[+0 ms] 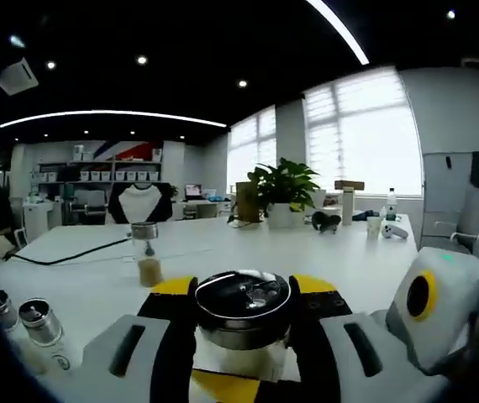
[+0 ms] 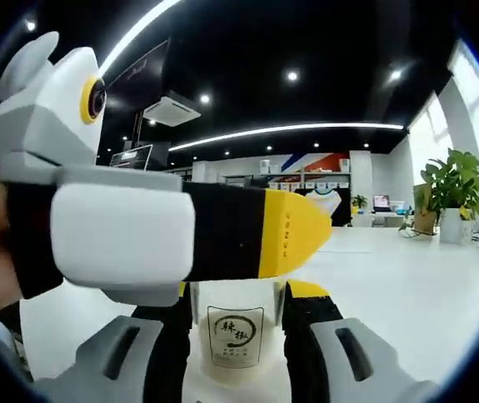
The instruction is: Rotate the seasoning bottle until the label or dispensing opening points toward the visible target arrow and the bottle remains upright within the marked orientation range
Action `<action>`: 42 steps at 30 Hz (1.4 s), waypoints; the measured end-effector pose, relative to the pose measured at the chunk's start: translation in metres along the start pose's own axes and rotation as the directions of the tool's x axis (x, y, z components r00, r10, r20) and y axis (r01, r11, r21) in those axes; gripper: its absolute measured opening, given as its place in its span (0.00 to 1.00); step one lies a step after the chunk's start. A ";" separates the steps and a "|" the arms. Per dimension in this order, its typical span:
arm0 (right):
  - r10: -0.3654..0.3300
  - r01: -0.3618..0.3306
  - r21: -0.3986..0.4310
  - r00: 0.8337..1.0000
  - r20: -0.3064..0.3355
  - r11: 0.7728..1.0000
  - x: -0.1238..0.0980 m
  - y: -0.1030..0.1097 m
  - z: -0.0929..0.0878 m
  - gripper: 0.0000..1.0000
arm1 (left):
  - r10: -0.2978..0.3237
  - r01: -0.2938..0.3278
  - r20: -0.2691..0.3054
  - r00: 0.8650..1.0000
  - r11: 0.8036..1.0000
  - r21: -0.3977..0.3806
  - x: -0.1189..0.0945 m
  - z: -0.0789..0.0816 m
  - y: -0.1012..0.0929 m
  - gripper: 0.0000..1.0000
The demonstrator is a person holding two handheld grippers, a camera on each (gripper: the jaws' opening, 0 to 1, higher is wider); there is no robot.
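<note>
While bottle [image 1: 241, 323] stands upright on white table [image 1: 223, 252], long axis vertical, I clamp it between left gripper [image 1: 241, 353] jaws, lid toward camera. Right gripper [image 2: 238, 353] jaws sit either side of same bottle, label facing lens; contact there: cannot tell. Both claws equally near. No target arrow visible. Judgement: twist about vertical axis needed. Spare shakers [image 1: 34, 323] stand well apart.

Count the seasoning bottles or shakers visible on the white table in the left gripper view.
4: one seasoning bottle between the left hand-held gripper jaws, one small shaker farther back on the table, and two shakers at the left edge. Others may be hidden.
</note>
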State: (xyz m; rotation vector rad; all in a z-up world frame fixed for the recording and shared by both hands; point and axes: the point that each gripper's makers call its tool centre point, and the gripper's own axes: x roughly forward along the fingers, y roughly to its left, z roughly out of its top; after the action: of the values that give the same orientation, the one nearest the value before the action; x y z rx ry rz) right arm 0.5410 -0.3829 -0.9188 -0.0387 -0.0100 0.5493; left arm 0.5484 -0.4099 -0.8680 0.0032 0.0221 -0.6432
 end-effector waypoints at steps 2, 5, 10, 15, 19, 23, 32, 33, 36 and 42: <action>0.002 -0.002 0.001 1.000 0.007 1.000 0.000 0.000 0.002 0.40 | -0.037 0.037 0.003 0.999 0.999 0.015 0.000 0.000 -0.002 0.45; 0.004 -0.004 -0.010 1.000 0.013 1.000 -0.001 0.001 0.005 0.40 | -0.105 0.105 0.007 0.994 0.994 0.044 0.000 0.001 -0.007 0.45; 0.021 -0.021 -0.005 0.999 0.046 1.000 0.000 0.003 0.014 0.39 | -0.196 0.194 0.040 0.980 0.980 0.046 -0.003 0.009 -0.003 0.45; 0.038 -0.038 -0.001 0.997 0.061 0.999 0.002 0.008 0.019 0.39 | -0.269 0.265 0.014 0.963 0.956 0.125 -0.005 0.011 -0.010 0.45; 0.054 -0.055 0.005 0.997 0.059 0.998 0.004 0.011 0.018 0.40 | -0.311 0.309 -0.004 0.950 0.942 0.128 -0.008 0.009 -0.010 0.45; 0.061 -0.062 0.017 0.997 0.052 0.998 0.004 0.012 0.015 0.41 | -0.322 0.320 0.002 0.947 0.941 0.107 -0.010 0.009 -0.009 0.45; 0.076 -0.077 0.051 0.997 0.015 0.996 0.007 0.014 0.000 0.46 | -0.325 0.323 0.009 0.946 0.942 0.093 -0.012 0.008 -0.003 0.45; 0.079 -0.079 0.052 0.997 0.013 0.995 0.007 0.014 0.000 0.46 | -0.327 0.325 0.015 0.945 0.942 0.085 -0.013 0.009 -0.002 0.45; 0.092 -0.092 0.061 0.996 0.005 0.994 0.009 0.017 -0.003 0.45 | -0.329 0.327 0.024 0.944 0.942 0.075 -0.015 0.011 -0.001 0.45; 0.115 -0.115 0.051 0.993 0.002 0.992 0.010 0.026 -0.006 0.39 | -0.329 0.328 0.011 0.944 0.941 0.081 -0.016 0.007 0.000 0.45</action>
State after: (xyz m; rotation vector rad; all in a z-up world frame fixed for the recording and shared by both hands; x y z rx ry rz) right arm 0.5361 -0.3558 -0.9262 0.0099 0.0075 0.6642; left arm 0.5358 -0.4005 -0.8606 0.0690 -0.0269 -0.9788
